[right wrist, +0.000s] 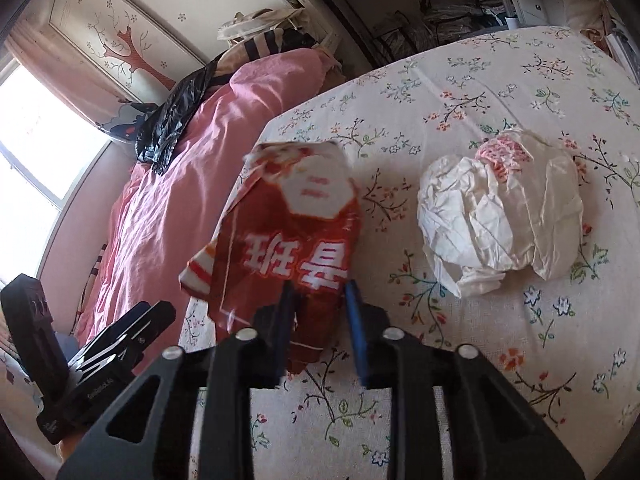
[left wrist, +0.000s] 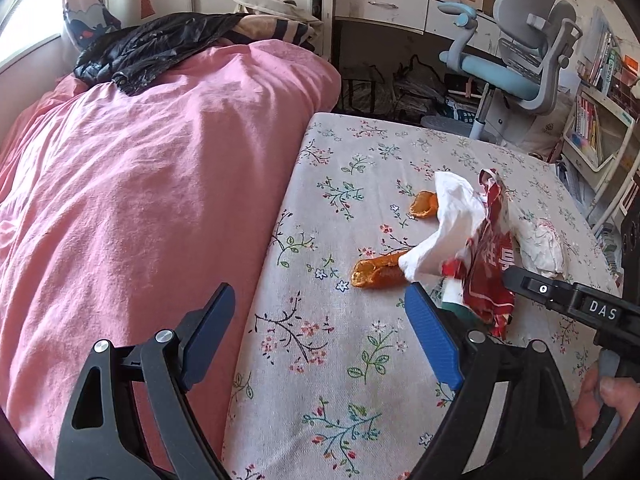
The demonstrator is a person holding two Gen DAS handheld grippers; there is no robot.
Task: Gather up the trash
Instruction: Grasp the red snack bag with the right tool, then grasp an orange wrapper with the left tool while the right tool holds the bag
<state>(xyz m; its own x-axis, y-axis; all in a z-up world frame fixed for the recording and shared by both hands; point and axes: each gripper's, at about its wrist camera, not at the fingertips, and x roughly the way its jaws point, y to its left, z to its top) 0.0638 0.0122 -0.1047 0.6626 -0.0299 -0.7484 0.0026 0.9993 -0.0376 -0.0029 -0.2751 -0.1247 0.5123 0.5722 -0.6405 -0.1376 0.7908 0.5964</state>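
My right gripper (right wrist: 318,296) is shut on a red and white snack wrapper (right wrist: 288,224) and holds it above the floral bed sheet (right wrist: 500,76); the wrapper also shows in the left wrist view (left wrist: 486,268). A crumpled white paper (right wrist: 500,216) lies on the sheet to its right, and also shows in the left view (left wrist: 540,244). In the left wrist view a white tissue (left wrist: 448,220) and two orange peel pieces (left wrist: 376,272) (left wrist: 424,204) lie on the sheet. My left gripper (left wrist: 320,300) is open and empty above the sheet's edge. A black plastic bag (left wrist: 152,48) lies on the pink quilt (left wrist: 140,180).
The pink quilt fills the left half of the bed. A blue and grey desk chair (left wrist: 516,60), a white desk (left wrist: 384,4) and a bookshelf (left wrist: 600,120) stand beyond the bed's far edge. A window (right wrist: 36,160) is on the left.
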